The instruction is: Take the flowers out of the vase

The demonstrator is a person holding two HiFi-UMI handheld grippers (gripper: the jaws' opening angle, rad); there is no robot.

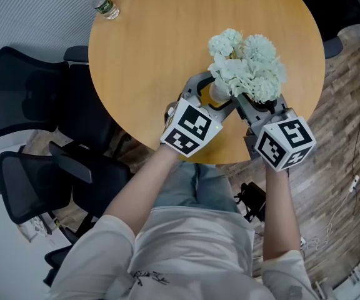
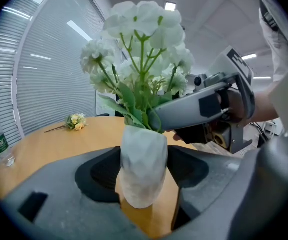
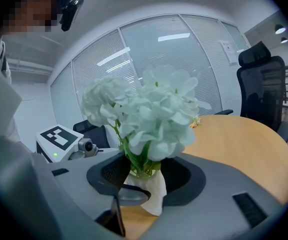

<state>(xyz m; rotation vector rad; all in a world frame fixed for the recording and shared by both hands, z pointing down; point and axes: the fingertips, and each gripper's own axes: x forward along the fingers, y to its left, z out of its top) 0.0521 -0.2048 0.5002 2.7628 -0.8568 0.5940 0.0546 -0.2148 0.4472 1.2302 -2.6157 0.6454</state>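
Note:
White flowers (image 1: 245, 64) stand in a small white vase (image 2: 143, 166) near the front edge of the round wooden table (image 1: 149, 49). My left gripper (image 2: 144, 170) is shut on the vase body, a pad pressed on each side. My right gripper (image 3: 141, 165) is shut on the green stems (image 3: 138, 159) just above the vase's mouth (image 3: 149, 184). In the head view both grippers meet under the blooms: the left gripper (image 1: 212, 94) comes in from the left, the right gripper (image 1: 250, 102) from the right, its fingertips hidden by the flowers. The vase rests upright on the table.
A water bottle (image 1: 100, 2) lies at the table's far left edge. A small yellow flower sprig (image 2: 75, 121) lies on the far side of the table. Black office chairs (image 1: 24, 92) stand left of the table, another chair (image 3: 261, 89) at the right.

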